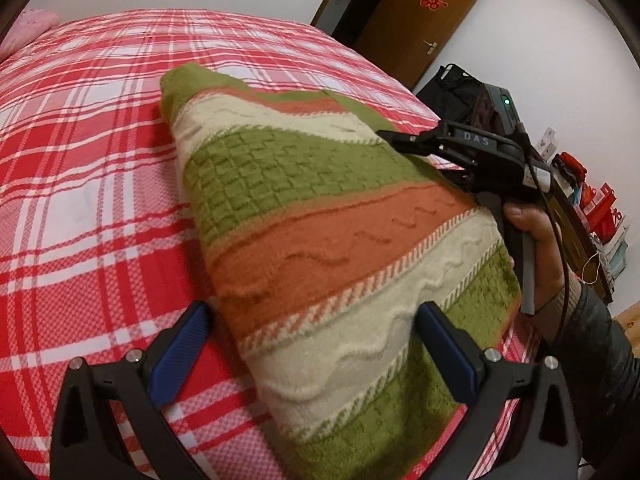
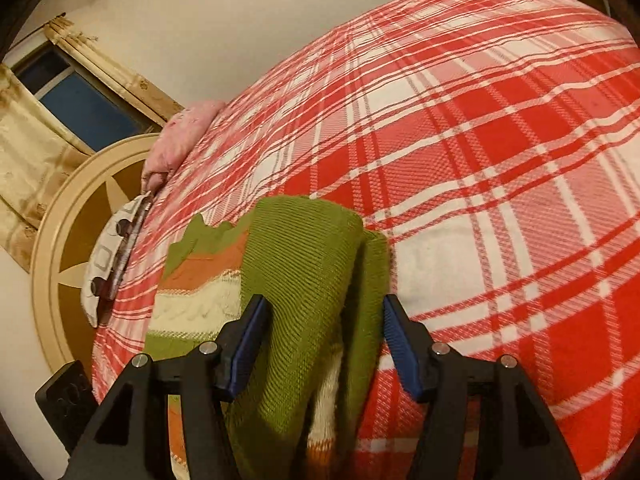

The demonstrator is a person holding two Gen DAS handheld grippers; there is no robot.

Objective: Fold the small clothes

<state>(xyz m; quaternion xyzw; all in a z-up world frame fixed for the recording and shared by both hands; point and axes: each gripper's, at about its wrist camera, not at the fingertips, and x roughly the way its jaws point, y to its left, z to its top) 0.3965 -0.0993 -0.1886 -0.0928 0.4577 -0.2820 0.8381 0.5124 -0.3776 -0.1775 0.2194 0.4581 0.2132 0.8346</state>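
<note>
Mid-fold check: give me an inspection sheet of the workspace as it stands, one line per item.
Surface: bed with red-and-white plaid cover, lying fairly flat.
Job's things: striped knit sweater in green, orange and cream, partly folded on the cover.
Clutter: pink pillow and patterned pillow at the head of the bed.
Grippers: left gripper open, jaws either side of the sweater's near edge; right gripper open, straddling a green fold.
Cables: black cable trailing from the right gripper past the hand.
Surroundings: wooden door, curtained window, red bags by the wall.
</note>
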